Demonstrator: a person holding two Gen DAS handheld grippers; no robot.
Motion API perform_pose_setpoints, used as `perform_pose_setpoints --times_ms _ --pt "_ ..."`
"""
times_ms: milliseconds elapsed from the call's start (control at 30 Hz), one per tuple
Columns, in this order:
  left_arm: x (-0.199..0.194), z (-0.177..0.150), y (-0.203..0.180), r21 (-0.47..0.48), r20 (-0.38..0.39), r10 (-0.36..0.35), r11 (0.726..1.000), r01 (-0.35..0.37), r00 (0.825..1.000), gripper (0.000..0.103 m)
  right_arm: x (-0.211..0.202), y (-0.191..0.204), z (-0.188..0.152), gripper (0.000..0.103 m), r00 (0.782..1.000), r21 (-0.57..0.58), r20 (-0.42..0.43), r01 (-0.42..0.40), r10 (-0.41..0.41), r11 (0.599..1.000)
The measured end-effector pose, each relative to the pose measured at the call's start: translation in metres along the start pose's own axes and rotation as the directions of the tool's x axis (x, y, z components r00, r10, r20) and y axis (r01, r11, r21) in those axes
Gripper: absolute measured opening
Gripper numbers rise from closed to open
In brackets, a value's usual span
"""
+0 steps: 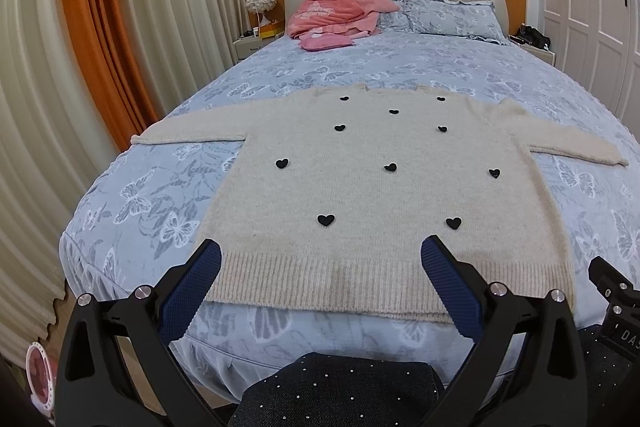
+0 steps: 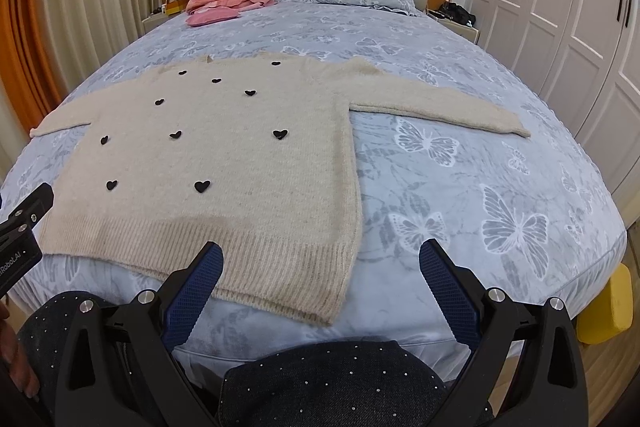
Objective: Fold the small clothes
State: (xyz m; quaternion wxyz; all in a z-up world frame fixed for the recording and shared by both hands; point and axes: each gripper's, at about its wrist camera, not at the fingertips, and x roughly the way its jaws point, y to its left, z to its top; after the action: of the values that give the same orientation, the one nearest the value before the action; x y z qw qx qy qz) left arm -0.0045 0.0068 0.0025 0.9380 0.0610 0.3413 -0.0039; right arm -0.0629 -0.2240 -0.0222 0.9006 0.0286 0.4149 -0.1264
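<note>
A cream knit sweater [image 1: 372,195] with small black hearts lies flat on the bed, front up, both sleeves spread out sideways, ribbed hem toward me. It also shows in the right wrist view [image 2: 224,163]. My left gripper [image 1: 320,255] is open and empty, hovering just before the hem near its middle. My right gripper [image 2: 320,255] is open and empty, hovering near the hem's right corner. The right sleeve [image 2: 440,107] stretches out to the right.
The bed [image 2: 480,187] has a blue butterfly cover. A pink garment [image 1: 336,11] and blue pillows [image 1: 452,17] lie by the headboard. Curtains hang at left, white wardrobe doors [image 2: 560,7] stand at right. A yellow object [image 2: 608,307] sits by the bed's right corner.
</note>
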Motion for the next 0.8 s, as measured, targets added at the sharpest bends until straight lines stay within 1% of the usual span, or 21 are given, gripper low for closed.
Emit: perform_pose_setpoints --times_ms 800 --pt "-0.0009 -0.0010 -0.0038 0.002 0.002 0.004 1.000 -0.004 1.000 0.098 0.0000 0.0002 -0.0008 0.097 1.000 0.000 0.001 0.000 0.000 1.000"
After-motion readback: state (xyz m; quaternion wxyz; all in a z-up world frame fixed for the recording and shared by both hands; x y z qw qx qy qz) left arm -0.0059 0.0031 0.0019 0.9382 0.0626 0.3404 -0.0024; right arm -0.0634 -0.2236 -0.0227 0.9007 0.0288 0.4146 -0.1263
